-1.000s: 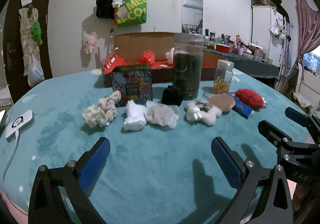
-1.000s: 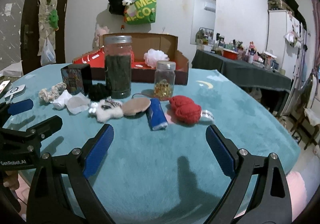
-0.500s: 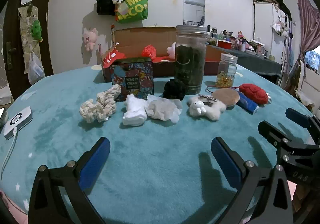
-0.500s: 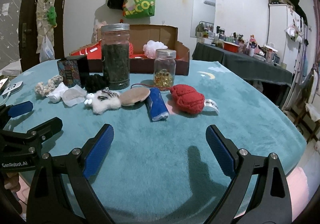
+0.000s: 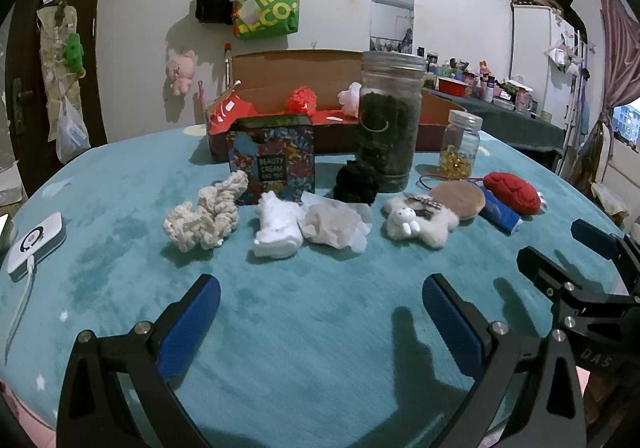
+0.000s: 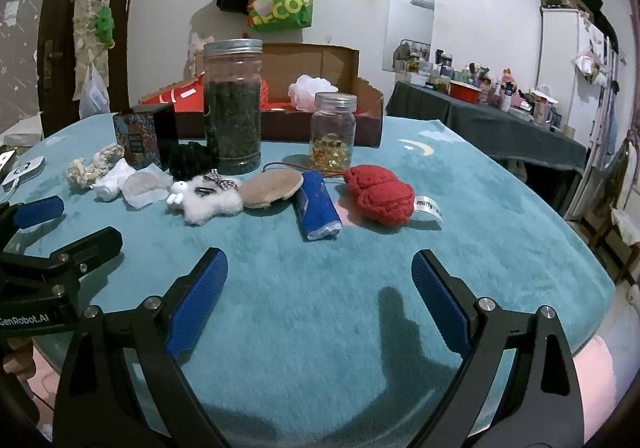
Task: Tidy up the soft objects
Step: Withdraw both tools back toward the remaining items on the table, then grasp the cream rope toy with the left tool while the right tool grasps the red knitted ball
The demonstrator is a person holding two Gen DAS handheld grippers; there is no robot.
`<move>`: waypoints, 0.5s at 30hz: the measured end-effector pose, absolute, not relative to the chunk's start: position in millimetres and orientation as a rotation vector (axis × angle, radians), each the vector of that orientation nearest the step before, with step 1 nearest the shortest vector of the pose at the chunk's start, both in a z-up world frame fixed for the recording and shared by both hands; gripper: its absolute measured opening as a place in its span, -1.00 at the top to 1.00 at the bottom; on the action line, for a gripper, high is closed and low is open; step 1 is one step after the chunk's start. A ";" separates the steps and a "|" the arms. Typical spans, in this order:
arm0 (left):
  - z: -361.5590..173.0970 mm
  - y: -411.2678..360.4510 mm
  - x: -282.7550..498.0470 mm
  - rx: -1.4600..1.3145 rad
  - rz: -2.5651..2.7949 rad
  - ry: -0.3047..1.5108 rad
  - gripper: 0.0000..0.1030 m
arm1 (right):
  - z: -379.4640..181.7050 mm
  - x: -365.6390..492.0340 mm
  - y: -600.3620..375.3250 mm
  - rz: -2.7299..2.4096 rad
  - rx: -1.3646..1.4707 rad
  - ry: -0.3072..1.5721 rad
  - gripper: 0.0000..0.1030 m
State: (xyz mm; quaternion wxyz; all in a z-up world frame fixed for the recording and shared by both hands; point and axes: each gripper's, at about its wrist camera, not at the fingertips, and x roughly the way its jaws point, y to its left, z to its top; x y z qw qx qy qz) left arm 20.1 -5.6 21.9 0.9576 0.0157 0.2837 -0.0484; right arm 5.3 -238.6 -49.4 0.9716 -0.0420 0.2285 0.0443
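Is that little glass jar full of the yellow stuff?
No, mostly empty: the small jar holds yellow capsules only in its bottom part, clear glass above.

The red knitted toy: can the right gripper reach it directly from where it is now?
Probably yes. The right gripper is open, and only bare teal table cover lies between it and the red knitted toy. The rolled blue cloth lies close beside it, on its left.

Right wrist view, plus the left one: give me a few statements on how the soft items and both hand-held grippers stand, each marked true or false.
1. The left hand-held gripper is open and holds nothing. True.
2. The right hand-held gripper grips the red knit toy. False: it is open, short of it.
3. The blue rolled cloth lies between the tan pad and the red knit toy. True.
4. The tall jar lies on its side. False: it stands upright.
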 end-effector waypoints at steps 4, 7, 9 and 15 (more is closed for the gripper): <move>29.3 1.0 22.8 0.045 -0.082 0.573 -1.00 | -45.1 8.4 -240.6 0.085 -0.090 0.459 -0.83; 34.7 7.5 25.9 0.061 -0.073 0.576 -1.00 | -41.6 13.7 -245.2 0.082 -0.084 0.473 -0.83; 38.6 12.8 30.5 0.075 -0.063 0.581 -1.00 | -39.9 19.0 -250.7 0.081 -0.072 0.491 -0.83; 52.6 25.7 46.0 0.095 -0.034 0.586 -1.00 | -32.9 35.6 -262.6 0.067 -0.081 0.515 -0.83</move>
